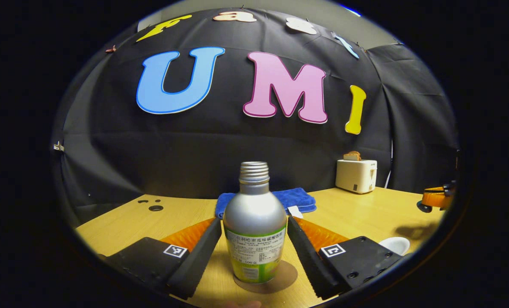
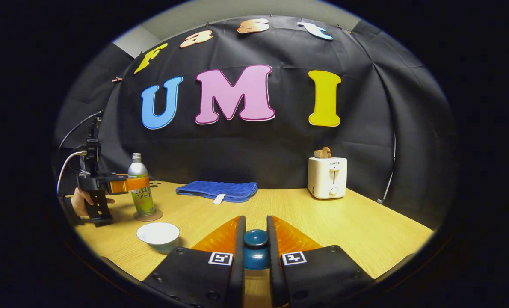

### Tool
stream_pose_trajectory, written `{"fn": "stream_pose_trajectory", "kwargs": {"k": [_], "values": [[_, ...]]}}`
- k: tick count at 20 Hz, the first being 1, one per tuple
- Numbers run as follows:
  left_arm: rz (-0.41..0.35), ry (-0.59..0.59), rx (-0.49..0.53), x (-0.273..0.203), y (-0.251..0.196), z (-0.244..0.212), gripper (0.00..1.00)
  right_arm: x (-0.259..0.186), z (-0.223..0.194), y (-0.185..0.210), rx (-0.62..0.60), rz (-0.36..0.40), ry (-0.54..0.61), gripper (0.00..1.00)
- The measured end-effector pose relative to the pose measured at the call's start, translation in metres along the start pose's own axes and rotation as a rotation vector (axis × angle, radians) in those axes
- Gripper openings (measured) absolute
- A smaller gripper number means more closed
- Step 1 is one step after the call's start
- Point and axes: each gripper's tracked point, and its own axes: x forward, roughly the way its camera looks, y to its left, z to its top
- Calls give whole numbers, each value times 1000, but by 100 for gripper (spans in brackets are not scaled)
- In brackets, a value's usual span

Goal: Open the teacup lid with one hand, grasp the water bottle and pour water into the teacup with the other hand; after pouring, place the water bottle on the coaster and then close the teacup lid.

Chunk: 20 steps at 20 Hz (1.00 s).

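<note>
A silver water bottle (image 1: 254, 226) with a green label and no cap stands upright on a round brown coaster (image 1: 282, 278). My left gripper (image 1: 253, 222) is open around it, one finger close to each side. In the right gripper view the left gripper (image 2: 130, 184), held by a hand, brackets the bottle (image 2: 141, 188) on its coaster (image 2: 149, 216). The white teacup (image 2: 158, 236) sits uncovered on the table, right of the bottle. My right gripper (image 2: 255, 239) is shut on the knob of the dark blue teacup lid (image 2: 255, 250), held above the table right of the cup.
A folded blue towel (image 2: 216, 190) lies at the back of the wooden table (image 2: 344, 231). A white toaster (image 2: 326, 176) with bread in it stands at the back right. The teacup's rim (image 1: 395, 244) shows at the lower right of the left gripper view.
</note>
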Motion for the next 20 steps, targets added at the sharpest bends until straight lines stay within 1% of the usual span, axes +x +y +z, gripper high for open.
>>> {"fn": "stream_pose_trajectory", "kwargs": {"k": [6, 9, 11, 13, 15, 16, 18, 20], "values": [[5, 10, -14, -54, -2, -7, 98, 0, 0, 1, 0, 19, 2, 27], [34, 10, 25, -76, 0, -18, 98, 0, 1, 1, 0, 20, 2, 27], [52, 7, 22, -86, 0, -24, 98, -1, 1, 0, -1, 21, 2, 27], [63, 0, 4, -95, 0, -26, 97, -1, 1, 0, 0, 17, 5, 27], [65, -11, 8, -98, 1, -25, 98, -3, 2, 3, -2, 12, 2, 27], [67, -14, 26, -98, 2, -27, 98, -2, 2, 5, -1, 24, 2, 27], [71, -14, 22, -99, 3, -24, 98, -7, 1, 18, -1, 57, 4, 27], [72, -15, 22, -99, 3, -25, 98, -5, 1, 24, 0, 56, 6, 27]]}}
